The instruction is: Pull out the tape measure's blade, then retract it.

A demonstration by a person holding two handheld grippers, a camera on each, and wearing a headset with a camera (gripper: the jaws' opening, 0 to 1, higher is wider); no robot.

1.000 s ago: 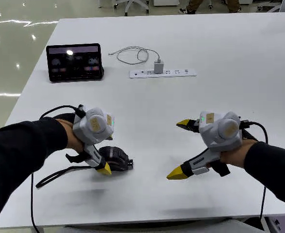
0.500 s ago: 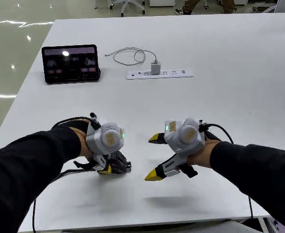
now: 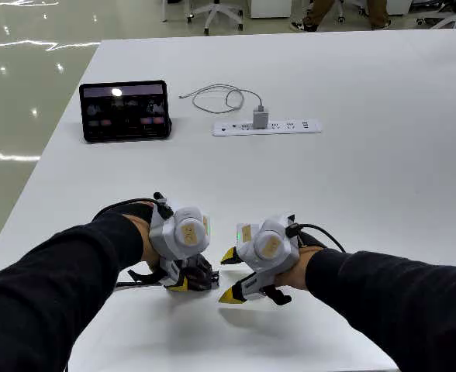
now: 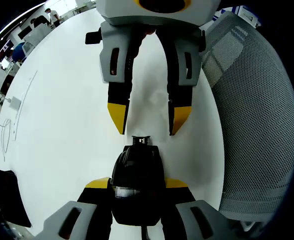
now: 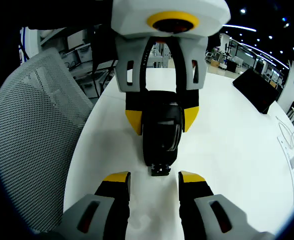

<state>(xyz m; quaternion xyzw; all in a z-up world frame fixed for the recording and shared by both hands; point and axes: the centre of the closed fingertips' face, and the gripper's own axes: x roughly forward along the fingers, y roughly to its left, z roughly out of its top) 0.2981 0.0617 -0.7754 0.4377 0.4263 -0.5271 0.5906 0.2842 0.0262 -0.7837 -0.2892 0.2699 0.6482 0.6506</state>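
A black tape measure (image 3: pixel 198 273) rests low over the white table (image 3: pixel 352 178), and my left gripper (image 3: pixel 188 277) is shut on its case. In the left gripper view the case (image 4: pixel 137 177) sits between my yellow-tipped jaws, with its blade hook (image 4: pixel 141 140) pointing away from me. My right gripper (image 3: pixel 229 275) is open and faces the left one, tips just short of the hook. The right gripper view shows the case (image 5: pixel 159 132) held from above by the left gripper, and the hook (image 5: pixel 159 170) lies just ahead of the gap of my right gripper (image 5: pixel 154 177). No blade is drawn out.
A dark tablet (image 3: pixel 125 110) stands at the far left of the table. A white power strip (image 3: pixel 267 126) with a charger and coiled cable (image 3: pixel 216 97) lies behind. A grey mesh chair (image 4: pixel 252 125) stands past the table's near edge. Black cords trail from both grippers.
The right gripper has swung left and closed the distance to the tape measure, staying open. The left gripper has kept hold of the case and shifted slightly right.
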